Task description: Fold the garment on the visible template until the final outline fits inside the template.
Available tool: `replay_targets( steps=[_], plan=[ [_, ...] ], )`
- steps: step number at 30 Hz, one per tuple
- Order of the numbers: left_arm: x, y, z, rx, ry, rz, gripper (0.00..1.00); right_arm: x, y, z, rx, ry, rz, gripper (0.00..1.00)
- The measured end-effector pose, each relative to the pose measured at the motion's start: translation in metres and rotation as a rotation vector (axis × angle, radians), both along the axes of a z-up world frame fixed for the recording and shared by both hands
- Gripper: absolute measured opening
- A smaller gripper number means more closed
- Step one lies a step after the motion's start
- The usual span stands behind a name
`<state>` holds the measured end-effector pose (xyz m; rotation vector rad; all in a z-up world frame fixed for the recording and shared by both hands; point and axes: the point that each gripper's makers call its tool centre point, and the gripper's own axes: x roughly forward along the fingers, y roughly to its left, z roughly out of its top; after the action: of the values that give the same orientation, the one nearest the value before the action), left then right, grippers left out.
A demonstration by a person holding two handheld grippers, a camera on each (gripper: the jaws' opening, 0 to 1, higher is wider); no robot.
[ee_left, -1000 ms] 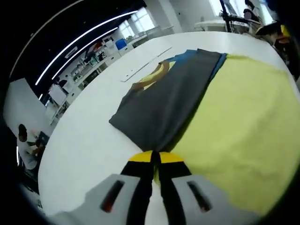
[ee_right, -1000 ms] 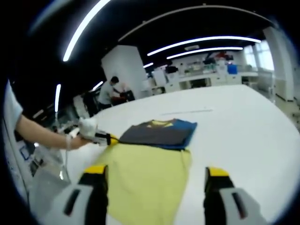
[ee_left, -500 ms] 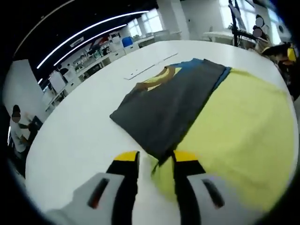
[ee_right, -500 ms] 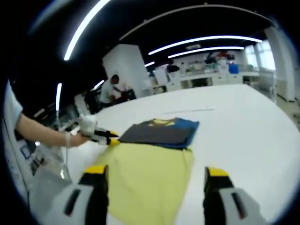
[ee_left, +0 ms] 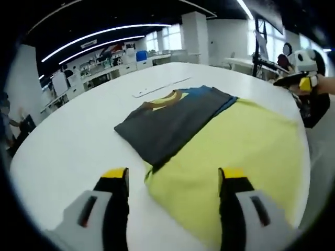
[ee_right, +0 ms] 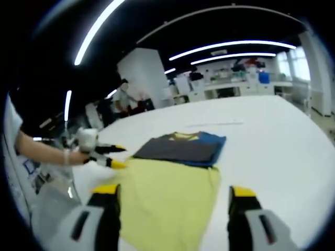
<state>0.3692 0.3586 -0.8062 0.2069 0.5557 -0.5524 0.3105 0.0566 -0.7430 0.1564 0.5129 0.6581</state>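
Two claws hover spread wide and empty over the white surface (ee_left: 63, 141). Left of the yellow template (ee_left: 246, 151), the left claw (ee_left: 172, 180) faces the near corner of the folded dark garment (ee_left: 167, 123), whose long axis runs away from it. The garment lies across the template's far end. The right claw (ee_right: 172, 196) sits nearer the template's bare near edge

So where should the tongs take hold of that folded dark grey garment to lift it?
Probably the near corner of the dark grey garment, the one overlapping the yellow template. It lies flat on the white table, so only edges offer a pinch. The left tongs, jaws open, already face that corner; come in low from there.
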Motion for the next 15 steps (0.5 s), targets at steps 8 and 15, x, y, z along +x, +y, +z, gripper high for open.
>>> replay_targets(
  steps=[8, 15],
  plan=[
    [-0.024, 0.01, 0.002, -0.034, 0.008, 0.018, 0.62, -0.004, -0.004, -0.004, -0.025, 0.002, 0.009, 0.84],
    [-0.047, 0.025, 0.005, -0.098, 0.037, 0.096, 0.61, -0.014, -0.014, -0.01, -0.054, 0.02, 0.013, 0.84]
  ],
)
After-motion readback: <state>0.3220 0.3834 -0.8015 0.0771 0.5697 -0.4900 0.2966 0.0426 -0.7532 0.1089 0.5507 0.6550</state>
